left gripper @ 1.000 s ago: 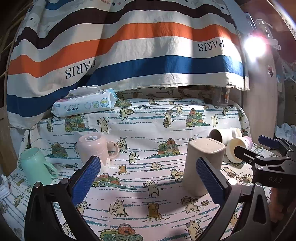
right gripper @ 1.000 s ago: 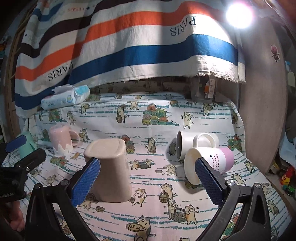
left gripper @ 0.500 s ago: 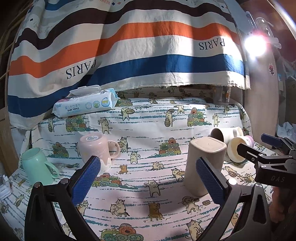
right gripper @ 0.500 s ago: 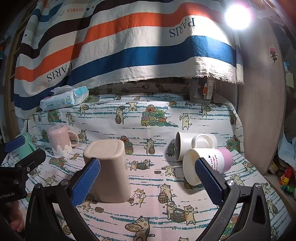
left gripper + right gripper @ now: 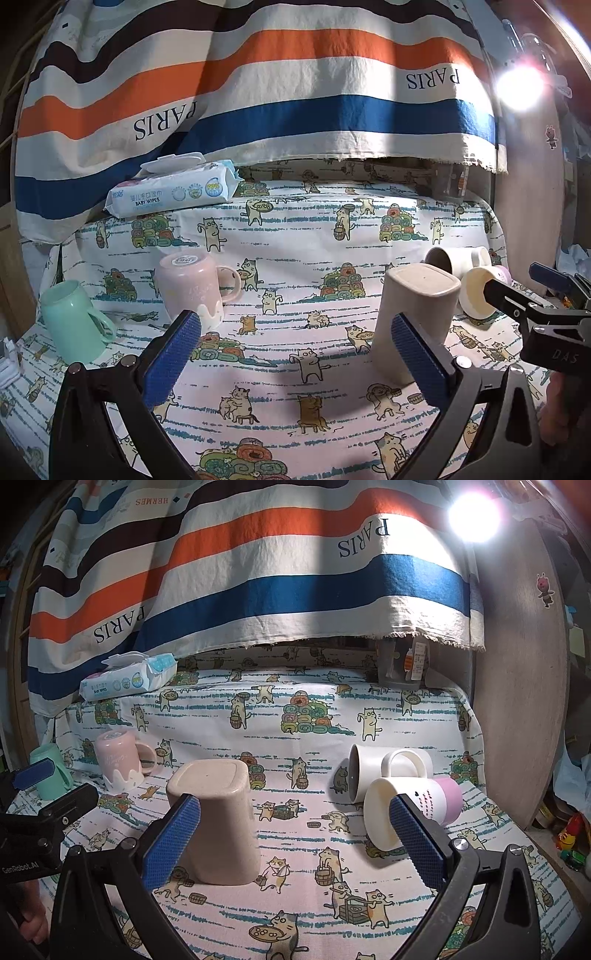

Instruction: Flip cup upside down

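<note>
A beige square cup [image 5: 415,317] [image 5: 218,819] stands upside down on the cat-print cloth. A pink mug [image 5: 192,291] [image 5: 120,764] and a mint cup [image 5: 70,325] [image 5: 50,771] stand upside down at the left. A white mug [image 5: 384,768] [image 5: 456,260] and a white-and-pink cup [image 5: 410,812] [image 5: 480,291] lie on their sides at the right. My left gripper [image 5: 295,358] is open and empty, the beige cup behind its right finger. My right gripper [image 5: 295,838] is open and empty between the beige cup and the lying cups.
A pack of baby wipes [image 5: 173,192] lies at the back left under a striped hanging cloth [image 5: 258,92]. A bright lamp [image 5: 474,515] glares at the upper right. A wooden panel [image 5: 517,701] bounds the right side. A clear container [image 5: 402,664] stands at the back.
Both grippers have drawn back slightly, so the cups look a little farther away. No cup has moved and both grippers stay open.
</note>
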Tool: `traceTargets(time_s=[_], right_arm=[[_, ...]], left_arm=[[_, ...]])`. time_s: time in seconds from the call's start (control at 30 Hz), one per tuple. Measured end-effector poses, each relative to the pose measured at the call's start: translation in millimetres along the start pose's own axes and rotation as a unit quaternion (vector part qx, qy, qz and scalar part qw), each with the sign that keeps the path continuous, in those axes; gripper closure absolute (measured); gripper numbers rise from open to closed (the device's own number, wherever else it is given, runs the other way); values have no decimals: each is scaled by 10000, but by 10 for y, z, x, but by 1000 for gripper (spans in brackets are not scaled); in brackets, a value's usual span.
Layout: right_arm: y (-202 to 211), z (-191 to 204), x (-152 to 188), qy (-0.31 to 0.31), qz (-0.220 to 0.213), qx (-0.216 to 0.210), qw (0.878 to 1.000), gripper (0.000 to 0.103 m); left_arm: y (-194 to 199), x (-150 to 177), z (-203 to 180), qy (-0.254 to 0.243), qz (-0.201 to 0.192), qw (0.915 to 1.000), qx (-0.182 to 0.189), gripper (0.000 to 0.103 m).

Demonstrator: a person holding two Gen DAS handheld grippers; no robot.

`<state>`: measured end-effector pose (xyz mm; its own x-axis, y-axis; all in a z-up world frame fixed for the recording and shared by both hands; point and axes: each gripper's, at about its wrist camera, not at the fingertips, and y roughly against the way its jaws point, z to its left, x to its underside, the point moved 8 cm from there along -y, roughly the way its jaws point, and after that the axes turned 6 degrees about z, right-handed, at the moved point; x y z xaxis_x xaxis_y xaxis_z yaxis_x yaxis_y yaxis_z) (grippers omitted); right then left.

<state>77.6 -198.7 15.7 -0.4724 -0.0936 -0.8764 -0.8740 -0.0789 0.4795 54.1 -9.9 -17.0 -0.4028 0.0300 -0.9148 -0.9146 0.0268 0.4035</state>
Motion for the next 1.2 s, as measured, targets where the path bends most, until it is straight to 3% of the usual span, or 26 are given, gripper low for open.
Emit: traceTargets(time_s=[1.2], right_arm=[[-6, -5, 3, -5, 2, 1, 10000, 0]], left_arm=[[-30, 11, 21, 15, 99, 9999, 7, 0]])
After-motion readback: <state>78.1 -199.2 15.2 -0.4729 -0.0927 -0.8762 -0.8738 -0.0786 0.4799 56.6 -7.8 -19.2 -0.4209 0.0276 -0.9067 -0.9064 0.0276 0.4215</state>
